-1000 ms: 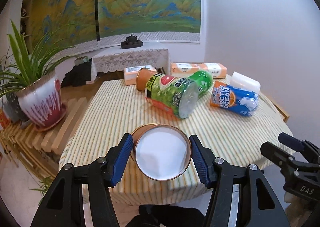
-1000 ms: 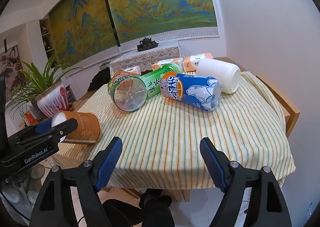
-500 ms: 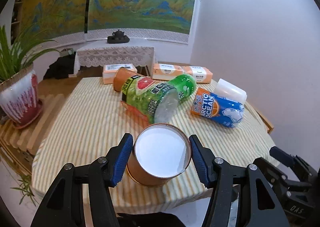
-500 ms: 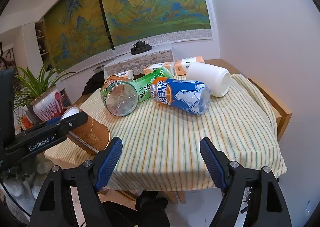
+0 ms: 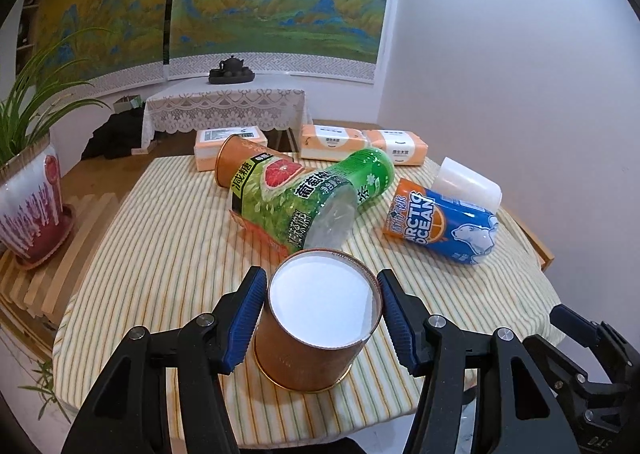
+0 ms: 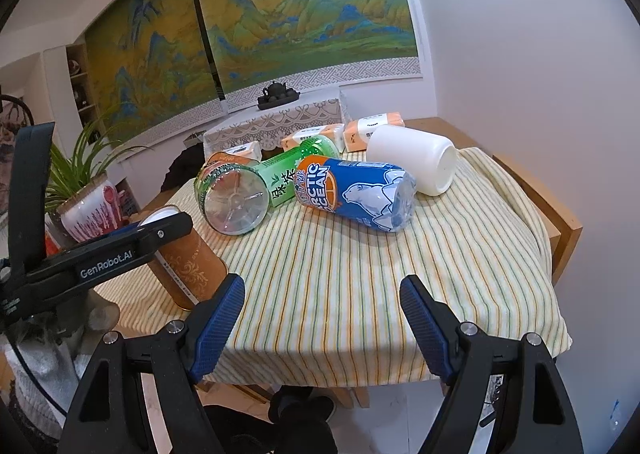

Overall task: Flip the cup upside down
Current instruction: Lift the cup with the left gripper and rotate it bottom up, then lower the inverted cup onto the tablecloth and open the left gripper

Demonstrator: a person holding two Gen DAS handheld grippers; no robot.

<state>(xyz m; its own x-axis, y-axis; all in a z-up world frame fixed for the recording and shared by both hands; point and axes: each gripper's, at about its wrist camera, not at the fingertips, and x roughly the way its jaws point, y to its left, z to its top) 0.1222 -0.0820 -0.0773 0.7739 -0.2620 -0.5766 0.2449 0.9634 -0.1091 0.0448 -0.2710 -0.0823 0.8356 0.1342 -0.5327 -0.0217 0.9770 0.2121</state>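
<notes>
The left gripper [image 5: 322, 316] holds the brown paper cup [image 5: 310, 334] by its sides. Its two blue pads [image 5: 246, 318] press on the cup, one on each side. The white round face of the cup points up and toward the camera. The wider gold rim is at the bottom, down on the striped tablecloth [image 5: 168, 238] near the front edge of the table. So the cup looks turned over already, or nearly so. From the right wrist view the cup [image 6: 188, 258] leans a little, so it may not sit flat yet.

The right gripper [image 6: 322, 318] is wide open and holds nothing. It hangs near the front edge of the table, apart from the cup. The cup is off to its left side. The left gripper is the one at the cup, so the left one should finish the job.

The cup's long line runs nearly up and down, tipped a bit. The gripper comes at it from the front and from above. I think the next move is to set the rim flat on the cloth and then let go.

Just behind the cup lies a big green tea bottle [image 5: 296, 201] on its side. Its clear bottom end is very near the cup. Farther right lies a blue Arctic Ocean bottle [image 5: 440, 221] and a white cup [image 5: 466, 181], also on their sides. A bump into the green bottle could make it roll.
</notes>
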